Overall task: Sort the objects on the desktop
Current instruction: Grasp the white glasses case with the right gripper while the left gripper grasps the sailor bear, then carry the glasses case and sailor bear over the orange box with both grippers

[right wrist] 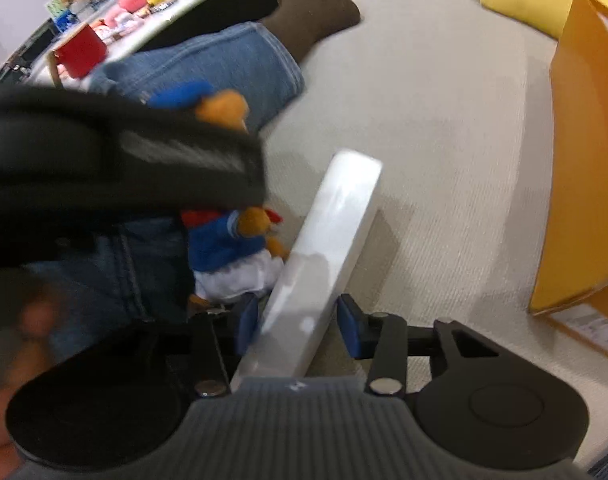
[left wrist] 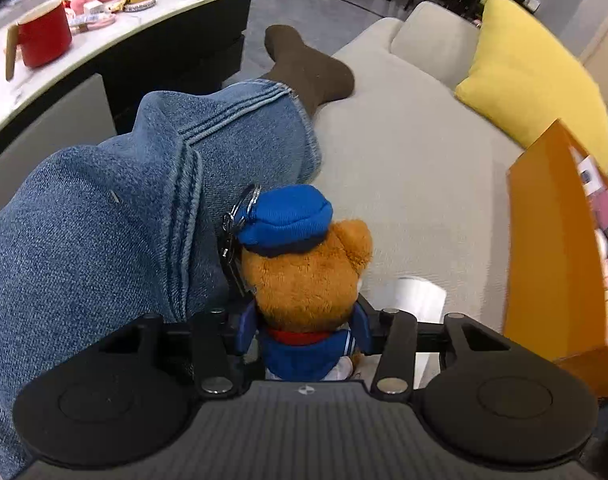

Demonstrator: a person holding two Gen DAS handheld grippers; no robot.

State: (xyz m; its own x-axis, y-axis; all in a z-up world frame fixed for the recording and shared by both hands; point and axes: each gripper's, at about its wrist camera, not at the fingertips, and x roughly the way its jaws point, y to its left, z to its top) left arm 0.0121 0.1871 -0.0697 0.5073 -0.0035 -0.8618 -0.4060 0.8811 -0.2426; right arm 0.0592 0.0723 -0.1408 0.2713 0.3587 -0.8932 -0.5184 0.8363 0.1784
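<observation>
Pickup step, two items on the sofa seat beside the person's jeans: left gripper clamped on the bear, right gripper apart astride the white box, untouching; next, probably close, lift, carry toward the orange carton.

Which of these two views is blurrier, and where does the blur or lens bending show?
Right wrist view is blurrier: the left gripper crossing it smears dark, and the hand at lower left is a soft blob; the white box stays fairly crisp. Left wrist view is sharp on the teddy bear, with smear only on the orange box; fisheye bends the table edge.
</observation>
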